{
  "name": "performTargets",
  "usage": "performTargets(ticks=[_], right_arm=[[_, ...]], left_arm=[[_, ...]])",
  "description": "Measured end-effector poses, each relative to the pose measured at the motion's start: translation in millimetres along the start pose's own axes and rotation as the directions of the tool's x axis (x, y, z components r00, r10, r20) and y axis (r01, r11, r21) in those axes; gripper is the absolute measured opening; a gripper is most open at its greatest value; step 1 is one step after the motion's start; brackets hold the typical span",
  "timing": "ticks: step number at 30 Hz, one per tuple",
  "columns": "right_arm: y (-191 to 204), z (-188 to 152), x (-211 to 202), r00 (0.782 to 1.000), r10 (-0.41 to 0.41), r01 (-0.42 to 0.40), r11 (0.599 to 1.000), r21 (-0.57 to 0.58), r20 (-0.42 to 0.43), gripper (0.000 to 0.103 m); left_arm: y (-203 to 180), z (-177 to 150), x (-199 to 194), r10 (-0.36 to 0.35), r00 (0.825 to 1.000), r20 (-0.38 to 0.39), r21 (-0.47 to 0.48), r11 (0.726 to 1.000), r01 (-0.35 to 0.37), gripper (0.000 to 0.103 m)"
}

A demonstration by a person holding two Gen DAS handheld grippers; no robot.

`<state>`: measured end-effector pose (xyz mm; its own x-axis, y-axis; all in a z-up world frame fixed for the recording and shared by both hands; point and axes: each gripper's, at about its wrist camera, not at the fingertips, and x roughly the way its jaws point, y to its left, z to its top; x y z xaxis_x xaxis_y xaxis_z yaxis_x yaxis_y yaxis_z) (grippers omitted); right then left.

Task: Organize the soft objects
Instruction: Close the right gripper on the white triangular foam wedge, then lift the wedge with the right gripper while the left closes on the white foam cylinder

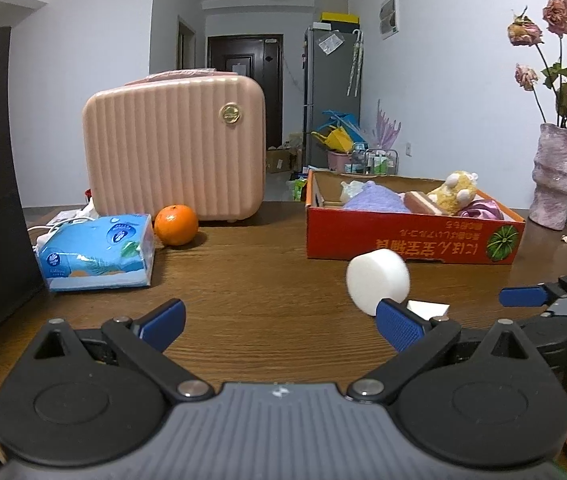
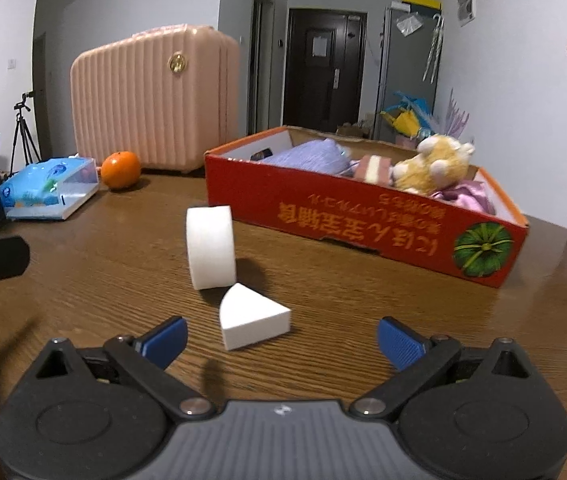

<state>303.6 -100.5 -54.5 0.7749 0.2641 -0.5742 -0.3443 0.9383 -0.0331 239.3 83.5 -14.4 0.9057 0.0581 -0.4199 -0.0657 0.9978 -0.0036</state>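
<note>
Clearly both were spread wide and empty; the right hand-held gripper (image 2: 281, 340) faced the white foam wedge (image 2: 253, 322) on the desk (image 2: 363, 300), beside the foam cylinder (image 2: 210, 247). Straddling its flat sides, squeezing gently, seemed wise before lifting toward the red box (image 2: 363, 220); the left hand-held gripper (image 1: 281, 326) idled.

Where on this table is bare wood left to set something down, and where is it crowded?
Bare wood lies between the tissue pack and the red box, in front of the orange. More lies ahead of the open left tongs. It is crowded near the open right tongs: the foam cylinder and foam wedge sit there. The box already holds soft toys.
</note>
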Motion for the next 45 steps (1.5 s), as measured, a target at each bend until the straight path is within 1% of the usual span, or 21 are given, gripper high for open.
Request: performTargets(ticks=[1, 2, 5, 6, 8, 10, 12, 13, 14, 15, 16, 17, 23, 27, 31, 35, 41, 45], right_arm=[[1, 1, 3, 1.0, 0.003, -0.003, 1.0, 0.004, -0.006, 0.098], [2, 3, 7, 1.0, 0.008, -0.007, 1.0, 0.007, -0.015, 0.094], [5, 6, 18, 0.999, 0.011, -0.01, 1.0, 0.015, -0.046, 0.091], [5, 7, 21, 0.999, 0.01, -0.009, 1.0, 0.016, -0.052, 0.085], [6, 9, 26, 0.998, 0.016, -0.015, 1.0, 0.019, -0.064, 0.078], [8, 11, 30, 0.997, 0.02, -0.019, 1.0, 0.016, -0.072, 0.077], [9, 12, 33, 0.997, 0.022, -0.021, 1.0, 0.012, -0.078, 0.062], [9, 12, 34, 0.996, 0.031, -0.029, 0.999, 0.017, -0.078, 0.06], [8, 13, 33, 0.996, 0.036, -0.034, 0.999, 0.022, -0.078, 0.054], [8, 12, 33, 0.996, 0.035, -0.034, 0.999, 0.021, -0.077, 0.052], [8, 12, 32, 0.997, 0.034, -0.033, 0.999, 0.021, -0.076, 0.047], [8, 12, 31, 0.997, 0.034, -0.032, 0.999, 0.022, -0.074, 0.039], [8, 12, 27, 0.998, 0.021, -0.02, 1.0, 0.017, -0.061, 0.034], [4, 13, 17, 1.0, -0.004, 0.004, 1.0, 0.03, -0.007, 0.033], [-5, 16, 4, 0.999, -0.013, 0.011, 0.998, 0.054, 0.052, 0.032], [-14, 17, -4, 0.996, -0.022, 0.017, 0.998, 0.063, 0.089, 0.031], [-27, 18, -9, 0.994, -0.037, 0.029, 0.997, 0.077, 0.104, 0.03], [-35, 17, -10, 0.993, -0.047, 0.038, 0.996, 0.086, 0.109, 0.03]], left_arm=[[1, -1, 1, 0.003, 1.0, -0.003, -0.002, 1.0, -0.003, 0.103], [3, -1, 2, 0.005, 1.0, -0.006, -0.003, 1.0, -0.005, 0.103], [7, -1, 4, 0.009, 1.0, -0.013, -0.01, 1.0, -0.01, 0.103], [8, -1, 5, 0.01, 1.0, -0.015, -0.012, 1.0, -0.011, 0.103], [10, -1, 5, 0.01, 1.0, -0.016, -0.016, 1.0, -0.011, 0.103], [11, 0, 5, 0.009, 1.0, -0.015, -0.02, 1.0, -0.01, 0.103], [11, -1, 5, 0.008, 1.0, -0.015, -0.02, 1.0, -0.009, 0.103], [11, -1, 5, 0.008, 1.0, -0.015, -0.018, 1.0, -0.008, 0.103], [10, -1, 5, 0.007, 1.0, -0.016, -0.018, 1.0, -0.007, 0.103], [10, -1, 5, 0.007, 1.0, -0.016, -0.018, 1.0, -0.008, 0.103], [10, -1, 5, 0.007, 1.0, -0.016, -0.019, 1.0, -0.008, 0.103], [10, -1, 6, 0.008, 1.0, -0.016, -0.02, 1.0, -0.009, 0.103], [11, -1, 6, 0.013, 1.0, -0.015, -0.02, 1.0, -0.013, 0.103], [11, -1, 7, 0.021, 1.0, -0.013, -0.02, 1.0, -0.022, 0.103], [11, -1, 8, 0.032, 0.999, -0.014, -0.021, 0.999, -0.033, 0.103], [9, -1, 11, 0.031, 0.999, -0.015, -0.017, 0.999, -0.031, 0.103], [2, -1, 15, 0.029, 0.999, -0.017, -0.007, 1.0, -0.029, 0.103], [-7, 2, 21, 0.018, 1.0, -0.026, -0.023, 1.0, -0.018, 0.103]])
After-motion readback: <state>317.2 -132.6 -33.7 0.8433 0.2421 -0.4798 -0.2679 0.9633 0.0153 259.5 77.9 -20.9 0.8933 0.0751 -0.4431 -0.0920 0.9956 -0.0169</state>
